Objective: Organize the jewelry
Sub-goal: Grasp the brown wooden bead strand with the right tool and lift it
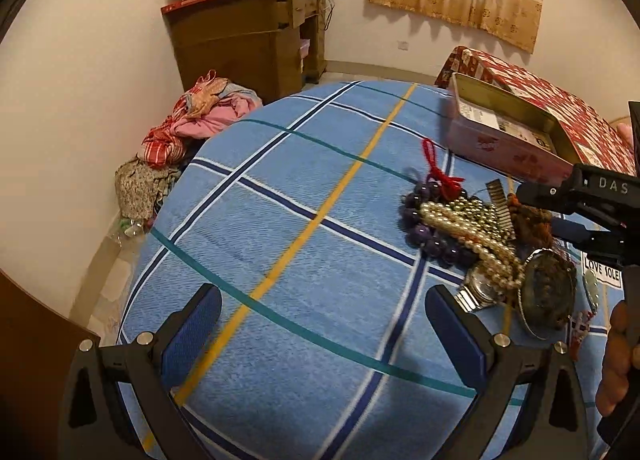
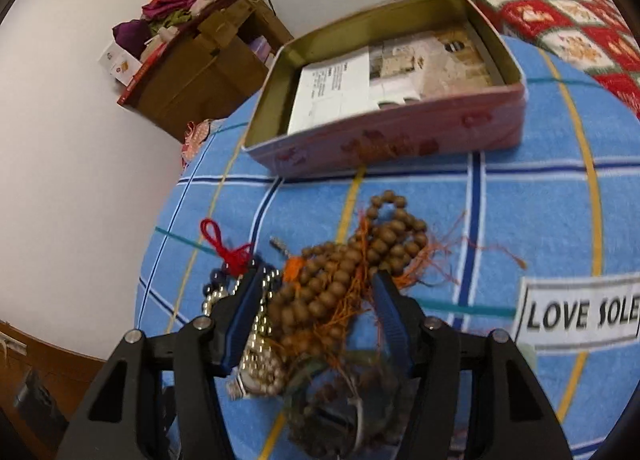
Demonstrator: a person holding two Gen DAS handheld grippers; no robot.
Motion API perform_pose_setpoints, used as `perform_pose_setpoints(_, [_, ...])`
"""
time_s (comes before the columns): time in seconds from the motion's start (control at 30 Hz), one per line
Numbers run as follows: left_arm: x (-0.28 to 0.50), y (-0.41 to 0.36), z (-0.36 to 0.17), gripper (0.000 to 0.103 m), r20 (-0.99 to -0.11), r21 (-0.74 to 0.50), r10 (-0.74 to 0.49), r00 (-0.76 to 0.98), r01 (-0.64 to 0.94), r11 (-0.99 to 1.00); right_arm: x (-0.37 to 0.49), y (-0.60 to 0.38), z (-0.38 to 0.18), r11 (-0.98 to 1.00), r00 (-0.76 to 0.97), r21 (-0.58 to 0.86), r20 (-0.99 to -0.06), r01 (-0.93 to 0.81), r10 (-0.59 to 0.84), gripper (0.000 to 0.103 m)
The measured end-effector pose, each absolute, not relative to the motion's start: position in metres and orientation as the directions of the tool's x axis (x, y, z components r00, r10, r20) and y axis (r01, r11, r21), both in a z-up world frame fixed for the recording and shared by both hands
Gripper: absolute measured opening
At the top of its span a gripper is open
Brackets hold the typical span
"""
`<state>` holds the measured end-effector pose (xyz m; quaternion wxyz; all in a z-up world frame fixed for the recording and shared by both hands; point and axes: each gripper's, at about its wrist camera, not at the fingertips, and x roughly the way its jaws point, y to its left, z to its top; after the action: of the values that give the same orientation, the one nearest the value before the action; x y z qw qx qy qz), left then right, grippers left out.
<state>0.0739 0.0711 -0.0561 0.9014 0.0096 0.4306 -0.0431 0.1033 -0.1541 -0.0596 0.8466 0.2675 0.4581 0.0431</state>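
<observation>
A heap of jewelry lies on the blue plaid bedspread (image 1: pixel 320 199): a pearl strand (image 1: pixel 452 215), dark purple beads (image 1: pixel 416 203) with a red tassel (image 1: pixel 440 175), a metal watch (image 1: pixel 480 288) and a round metal-rimmed piece (image 1: pixel 548 292). My right gripper (image 2: pixel 318 276) points down into the heap. Its blue pads press on both sides of a bunched brown wooden bead necklace (image 2: pixel 340 272) with orange threads. An open pink tin box (image 2: pixel 384 131), with papers inside, stands just beyond the heap. My left gripper (image 1: pixel 322 296) hovers open over bare bedspread, left of the heap.
A red patchwork quilt (image 1: pixel 560 99) lies behind the tin. A "LOVE SOLE" label (image 2: pixel 580 312) is sewn on the bedspread at the right. A clothes pile (image 1: pixel 200 119) and a brown cabinet (image 1: pixel 248 39) stand by the wall. A hand (image 1: pixel 616 360) shows at the right edge.
</observation>
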Motion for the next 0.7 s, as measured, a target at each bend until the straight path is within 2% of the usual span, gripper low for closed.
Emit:
perform_pose_setpoints(0.03, [0.074,0.072,-0.057,0.101,-0.779,-0.024,-0.071,0.623,0.083,0.996,0.105,-0.155,-0.061,0.85,0.568,0.499,-0.754,0.168,0.33,0.037])
perform_pose_setpoints(0.17, [0.077,0.073,-0.058,0.101,-0.783,-0.037,-0.077,0.617,0.076,0.996,0.108,-0.169,-0.065,0.806,0.566,0.573,-0.719,0.152,0.404,0.03])
perform_pose_setpoints(0.3, [0.075,0.072,-0.056,0.101,-0.78,-0.037,-0.079,0.62,0.081,0.996,0.099,-0.18,-0.049,0.757,0.612,0.646,-0.64,0.101,0.465,0.014])
perform_pose_setpoints(0.47, [0.074,0.072,-0.051,0.101,-0.775,-0.041,-0.081,0.627,0.078,0.996,0.082,-0.182,-0.01,0.763,0.684,0.646,-0.564,0.016,0.462,0.012])
perform_pose_setpoints(0.57, [0.072,0.071,-0.048,0.101,-0.771,-0.043,-0.084,0.631,0.079,0.996,0.082,-0.177,0.002,0.823,0.707,0.567,-0.59,0.018,0.39,0.016])
perform_pose_setpoints(0.6, [0.072,0.07,-0.048,0.101,-0.77,-0.043,-0.084,0.633,0.08,0.996,0.081,-0.176,0.001,0.842,0.707,0.539,-0.604,0.02,0.369,0.023])
perform_pose_setpoints(0.63, [0.071,0.07,-0.047,0.101,-0.768,-0.043,-0.085,0.634,0.081,0.996,0.084,-0.176,-0.003,0.843,0.698,0.537,-0.612,0.022,0.372,0.05])
perform_pose_setpoints(0.67, [0.071,0.07,-0.047,0.101,-0.768,-0.042,-0.084,0.635,0.082,0.996,0.088,-0.175,-0.01,0.842,0.679,0.538,-0.631,0.033,0.377,0.069])
perform_pose_setpoints(0.7, [0.071,0.07,-0.047,0.101,-0.768,-0.042,-0.084,0.634,0.081,0.996,0.091,-0.175,-0.019,0.839,0.663,0.541,-0.647,0.05,0.378,0.098])
